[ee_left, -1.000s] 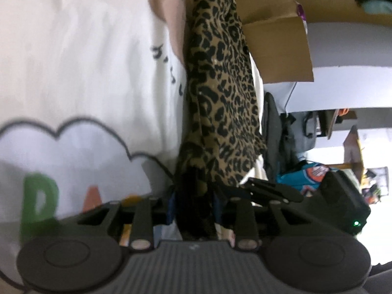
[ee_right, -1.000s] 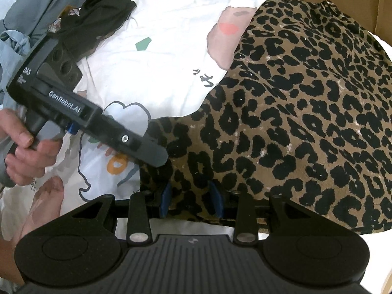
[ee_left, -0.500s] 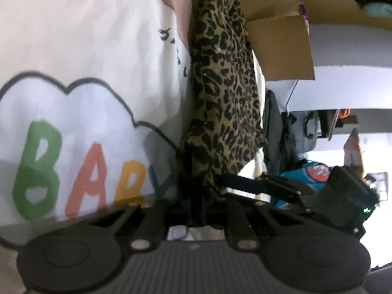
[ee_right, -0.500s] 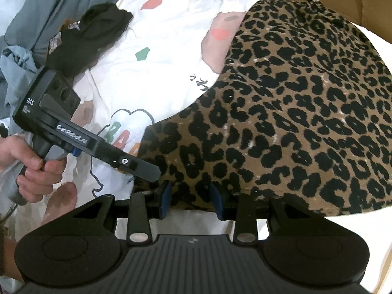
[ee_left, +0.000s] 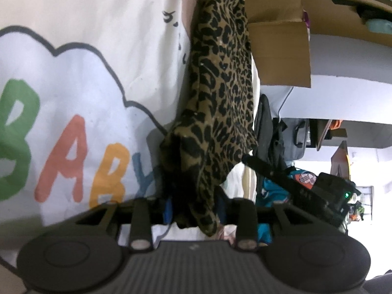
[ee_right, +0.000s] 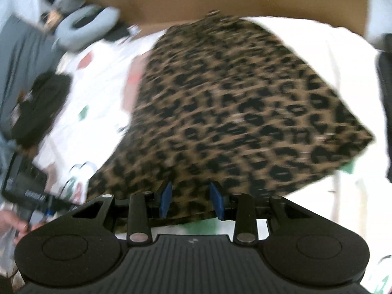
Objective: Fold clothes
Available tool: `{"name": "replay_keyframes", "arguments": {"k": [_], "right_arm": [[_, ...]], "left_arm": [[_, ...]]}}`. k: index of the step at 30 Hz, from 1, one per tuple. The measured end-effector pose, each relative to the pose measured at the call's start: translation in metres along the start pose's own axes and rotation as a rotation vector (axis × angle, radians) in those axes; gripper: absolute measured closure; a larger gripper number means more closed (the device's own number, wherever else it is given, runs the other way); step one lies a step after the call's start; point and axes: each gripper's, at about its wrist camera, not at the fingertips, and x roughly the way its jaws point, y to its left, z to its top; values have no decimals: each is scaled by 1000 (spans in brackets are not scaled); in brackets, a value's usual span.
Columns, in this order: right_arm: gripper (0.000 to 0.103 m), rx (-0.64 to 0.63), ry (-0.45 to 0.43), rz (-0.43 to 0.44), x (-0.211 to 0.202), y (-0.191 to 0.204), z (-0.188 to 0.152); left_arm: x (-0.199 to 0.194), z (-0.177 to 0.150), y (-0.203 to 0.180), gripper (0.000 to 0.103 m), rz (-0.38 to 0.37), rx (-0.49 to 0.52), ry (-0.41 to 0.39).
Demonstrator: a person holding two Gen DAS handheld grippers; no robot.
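A leopard-print garment (ee_left: 220, 73) lies on a white sheet printed with "BABY" (ee_left: 73, 78). One corner of it hangs bunched between the pads of my left gripper (ee_left: 194, 210); its jaws are opening and the cloth sits loosely between them. My right gripper (ee_right: 191, 201) is shut on the near edge of the leopard-print garment (ee_right: 232, 110) and holds that edge raised. The right wrist view is blurred by motion. At its lower left the left gripper (ee_right: 24, 193) shows, held by a hand (ee_right: 9, 220). The right gripper (ee_left: 294, 183) shows at right in the left wrist view.
A cardboard box (ee_right: 220, 0) stands behind the sheet (ee_right: 103, 85). A black garment (ee_right: 39, 107) and grey clothes (ee_right: 24, 49) are piled at the left. Bags and room clutter (ee_left: 281, 134) lie beyond the sheet's edge.
The right gripper swung across with the leopard edge in it, so the garment now spreads wider. The left jaws pinched in on the corner, then widened again.
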Motion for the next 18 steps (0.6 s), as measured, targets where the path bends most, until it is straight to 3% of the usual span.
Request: {"name": "replay_keyframes", "arguments": {"k": [5,9,12,18], "right_arm": [[61,149,-70,-84,-15,-47,1],[61,256,-92,-119,-21,-81,-2],[61,343,-113,-118,-22,-101,-5],[61,525,-155,-27,-12,-135,-10]], "left_arm": [[-2,-2,1,87,9,-7,-2],[-3,-1,-1,89,31,-3,-1],[-4,-1,-3,90,41,-11,-8],[-10,1,-4,90,66,-11,-11]]}}
